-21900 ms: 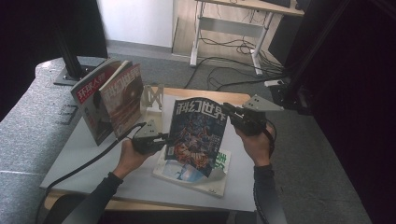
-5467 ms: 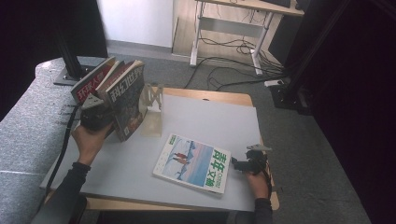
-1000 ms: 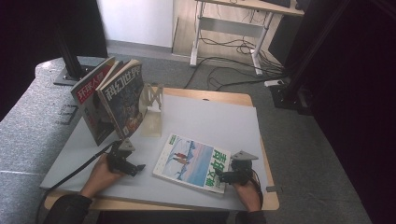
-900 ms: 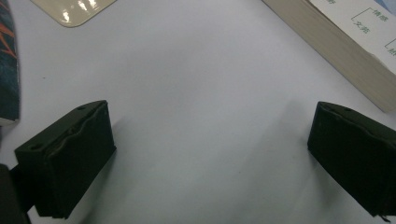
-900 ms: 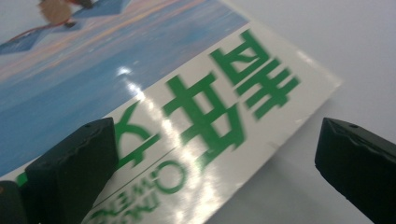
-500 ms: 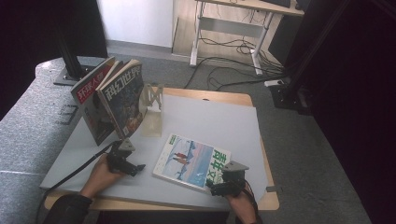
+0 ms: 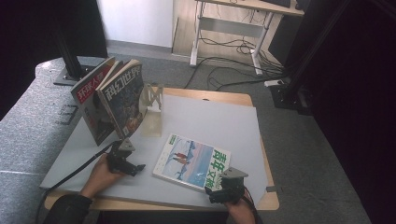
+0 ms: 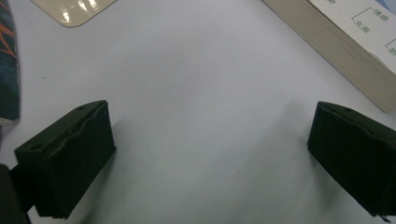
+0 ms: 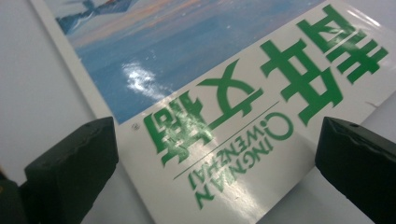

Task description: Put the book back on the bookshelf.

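The magazine (image 7: 194, 161) is lying flat at the bench's (image 7: 224, 121) near edge, and the right hand-held gripper (image 7: 211, 197) has been sliding in, jaws released, now framing its corner. The left hand-held gripper (image 7: 138, 168) is resting released nearby; pickup is looking imminent.

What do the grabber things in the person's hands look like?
Both are black. The left gripper and the right gripper each carry a grey three-cornered plate on top, and each has two chunky, blocky black jaws. A black cable trails from the left one. The person wears dark sleeves.
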`<state>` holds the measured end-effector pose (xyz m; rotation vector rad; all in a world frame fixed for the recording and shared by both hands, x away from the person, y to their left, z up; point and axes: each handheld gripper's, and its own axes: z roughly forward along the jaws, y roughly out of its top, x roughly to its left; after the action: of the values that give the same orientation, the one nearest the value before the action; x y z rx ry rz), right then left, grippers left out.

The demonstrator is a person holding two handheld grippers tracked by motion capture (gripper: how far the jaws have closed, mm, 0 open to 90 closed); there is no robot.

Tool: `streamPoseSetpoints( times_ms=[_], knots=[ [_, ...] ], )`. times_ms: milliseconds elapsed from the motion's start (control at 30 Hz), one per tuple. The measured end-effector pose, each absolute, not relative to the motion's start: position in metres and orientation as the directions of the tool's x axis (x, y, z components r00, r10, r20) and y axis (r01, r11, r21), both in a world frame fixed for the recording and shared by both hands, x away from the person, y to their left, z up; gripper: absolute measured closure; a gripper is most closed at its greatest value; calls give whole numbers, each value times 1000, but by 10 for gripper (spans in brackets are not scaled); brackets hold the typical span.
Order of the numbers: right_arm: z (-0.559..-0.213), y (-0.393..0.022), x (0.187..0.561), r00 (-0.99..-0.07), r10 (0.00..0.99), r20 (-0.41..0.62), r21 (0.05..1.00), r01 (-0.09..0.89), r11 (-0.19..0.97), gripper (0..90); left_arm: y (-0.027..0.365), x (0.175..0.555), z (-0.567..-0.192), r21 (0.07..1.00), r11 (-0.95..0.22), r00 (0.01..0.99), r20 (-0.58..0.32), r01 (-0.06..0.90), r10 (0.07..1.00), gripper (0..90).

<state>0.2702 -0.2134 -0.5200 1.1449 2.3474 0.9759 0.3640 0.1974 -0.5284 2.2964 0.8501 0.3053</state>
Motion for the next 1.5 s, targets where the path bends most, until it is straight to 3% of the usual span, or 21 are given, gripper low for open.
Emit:
streamPoseSetpoints(
  times_ms=[100, 800, 1500],
  knots=[
    [-521, -211, 266, -620, 783, -49, 702, 536, 468, 0, 197, 364, -528, 657, -570, 761, -10, 494, 648, 3],
    [-524, -219, 270, -611, 791, -22, 684, 568, 458, 0, 197, 364, -528, 655, -572, 761, -7, 494, 648, 3],
    [-526, -249, 285, -525, 851, -20, 701, 599, 387, 0, 190, 363, -523, 619, -603, 774, -13, 503, 633, 6]
  ],
)
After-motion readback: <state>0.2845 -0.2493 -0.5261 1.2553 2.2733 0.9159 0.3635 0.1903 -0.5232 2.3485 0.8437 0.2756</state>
